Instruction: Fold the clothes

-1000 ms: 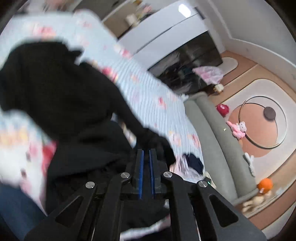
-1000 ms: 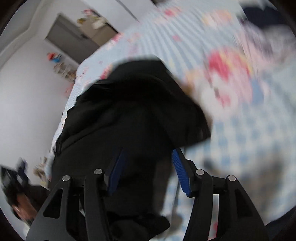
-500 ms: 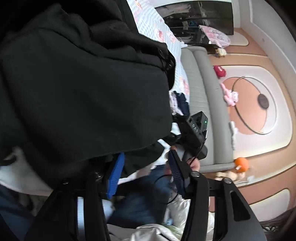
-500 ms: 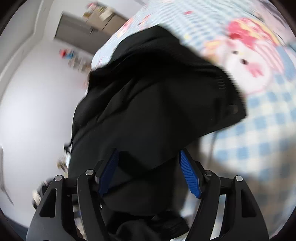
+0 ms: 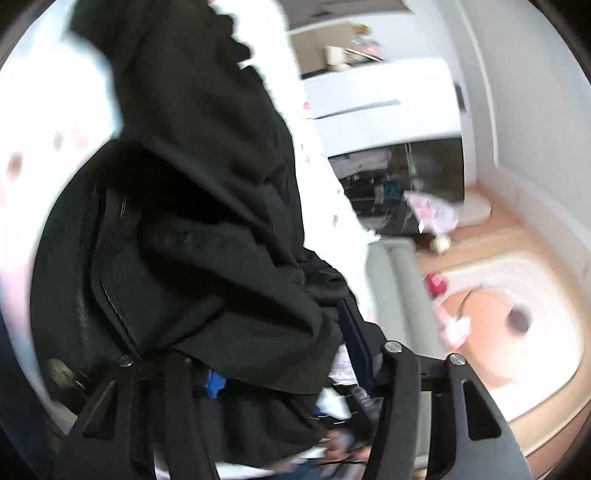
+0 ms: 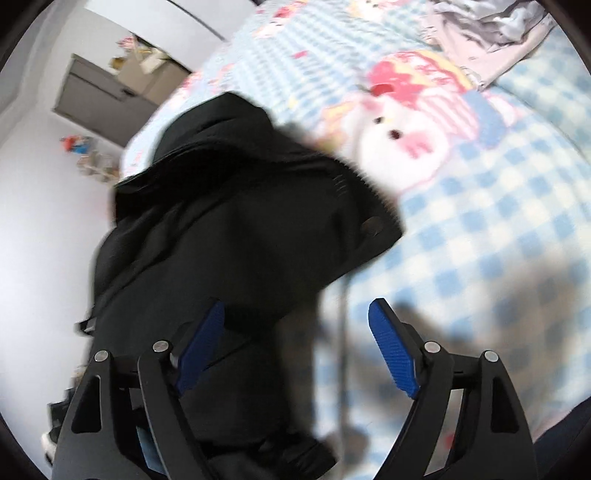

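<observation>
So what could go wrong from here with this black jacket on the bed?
1. The right gripper has just been opening; the black fabric jacket lies loose between its fingers, so the fold may slump.
2. In the left wrist view, cloth drapes over the left gripper, which could snag when it withdraws.
3. The jacket sits near the edge of the blue checked bedsheet and might slide off.

I've got the black fabric jacket [image 6: 229,236] lying on the blue-checked cartoon bedsheet [image 6: 498,229], a crumpled grey garment [image 6: 487,33] behind it, the grey padded bed edge [image 5: 402,295] to my right.
</observation>
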`<state>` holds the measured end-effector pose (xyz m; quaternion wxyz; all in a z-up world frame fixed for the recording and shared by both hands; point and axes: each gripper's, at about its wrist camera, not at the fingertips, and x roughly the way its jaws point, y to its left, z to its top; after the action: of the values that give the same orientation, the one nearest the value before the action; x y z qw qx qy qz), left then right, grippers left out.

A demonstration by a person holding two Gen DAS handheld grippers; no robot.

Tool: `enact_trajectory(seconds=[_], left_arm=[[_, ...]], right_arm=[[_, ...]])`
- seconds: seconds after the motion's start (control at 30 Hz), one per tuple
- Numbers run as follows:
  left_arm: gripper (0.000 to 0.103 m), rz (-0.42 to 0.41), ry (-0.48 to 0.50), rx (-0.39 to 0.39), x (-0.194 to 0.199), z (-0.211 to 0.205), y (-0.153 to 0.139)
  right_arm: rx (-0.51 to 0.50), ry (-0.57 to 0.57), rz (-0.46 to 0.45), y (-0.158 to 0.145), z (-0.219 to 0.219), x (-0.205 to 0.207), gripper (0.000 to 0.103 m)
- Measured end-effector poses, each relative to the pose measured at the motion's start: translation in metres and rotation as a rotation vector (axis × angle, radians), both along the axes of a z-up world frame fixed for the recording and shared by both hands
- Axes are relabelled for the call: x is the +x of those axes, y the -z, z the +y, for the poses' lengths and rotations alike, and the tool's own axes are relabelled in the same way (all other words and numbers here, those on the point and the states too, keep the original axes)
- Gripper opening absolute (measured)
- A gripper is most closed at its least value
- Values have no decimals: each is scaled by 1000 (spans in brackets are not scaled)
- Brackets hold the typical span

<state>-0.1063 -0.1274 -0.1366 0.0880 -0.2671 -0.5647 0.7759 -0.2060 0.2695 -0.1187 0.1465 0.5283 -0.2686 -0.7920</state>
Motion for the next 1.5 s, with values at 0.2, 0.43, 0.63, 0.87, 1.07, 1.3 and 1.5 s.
enact_trajectory(seconds=[0.2, 0.43, 0.63, 0.87, 1.07, 1.3, 1.5], left_arm=[[48, -35, -64, 30, -11, -8, 13], [44, -71, -58, -39, -10, -14, 28], [47, -61, 2, 27, -18, -7, 36], [53, -64, 40, -43, -22, -12, 23], [53, 31, 108, -103, -29, -11, -2], [67, 120, 130, -179, -43, -7, -25], [70, -2, 73, 153, -74, -24, 29]], right_arm=[[-165, 22, -31, 5, 5, -36, 87], [-112, -58, -91, 13, 10, -23, 87], [-232, -33, -172, 31, 34, -4, 93], [-361, 32, -119, 34, 35, -64, 84], [-320, 24, 139, -39, 39, -60, 57], [-440, -160, 166, -57, 12, -81, 75], [-225, -56, -2, -37, -22, -117, 59]])
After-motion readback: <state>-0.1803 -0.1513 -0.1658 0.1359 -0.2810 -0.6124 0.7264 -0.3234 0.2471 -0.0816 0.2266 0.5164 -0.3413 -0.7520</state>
